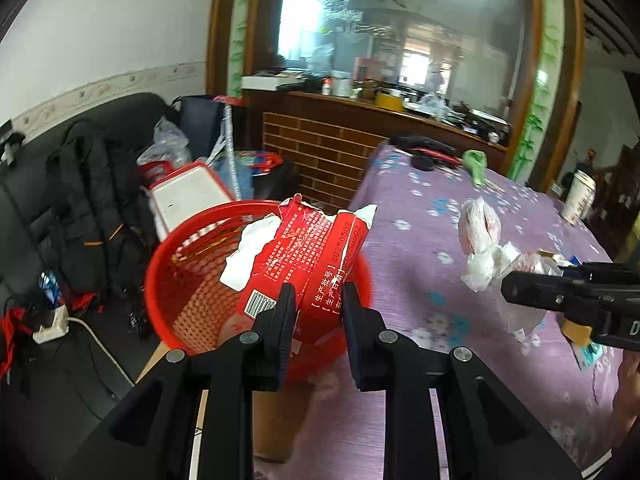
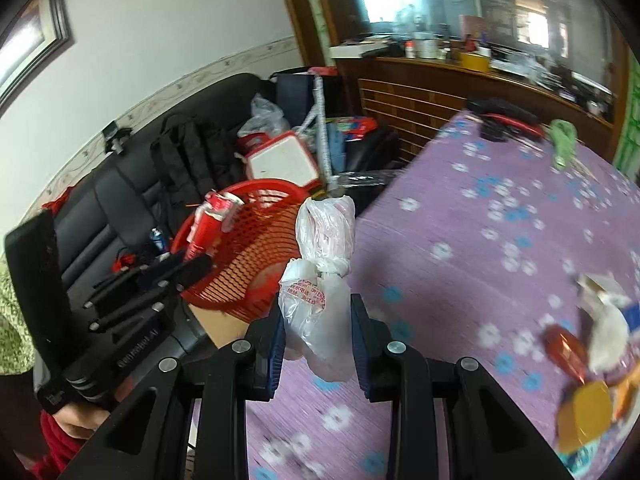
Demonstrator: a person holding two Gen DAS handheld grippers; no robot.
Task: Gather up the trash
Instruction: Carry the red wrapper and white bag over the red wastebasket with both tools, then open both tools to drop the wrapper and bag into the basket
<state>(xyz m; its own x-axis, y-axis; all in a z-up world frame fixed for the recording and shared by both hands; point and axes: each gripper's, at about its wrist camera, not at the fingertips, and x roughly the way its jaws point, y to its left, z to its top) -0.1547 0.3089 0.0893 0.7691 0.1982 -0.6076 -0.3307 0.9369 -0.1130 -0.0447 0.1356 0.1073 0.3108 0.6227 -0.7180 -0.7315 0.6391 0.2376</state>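
Table (image 1: 420, 240) with the purple floral cloth takes up most of both views; the red mesh basket (image 1: 188, 280) sits just off its edge on what looks like a cardboard box, presumably so trash can be dropped straight in from either hand. Left gripper (image 1: 318, 300) is clenched on a torn red carton (image 1: 304, 256), held over the basket's rim, so I'd call this the drop step, release pending. Right gripper (image 2: 318, 320) is clamped on a knotted white plastic bag (image 2: 320, 280), above the cloth and short of the basket. More trash, wrappers and a yellow piece (image 2: 584, 416), lies on the table's near right corner. Hard to read: that pile is motion-blurred, the basket's bottom is hidden behind carton and fingers, and the box under it is mostly cut off.
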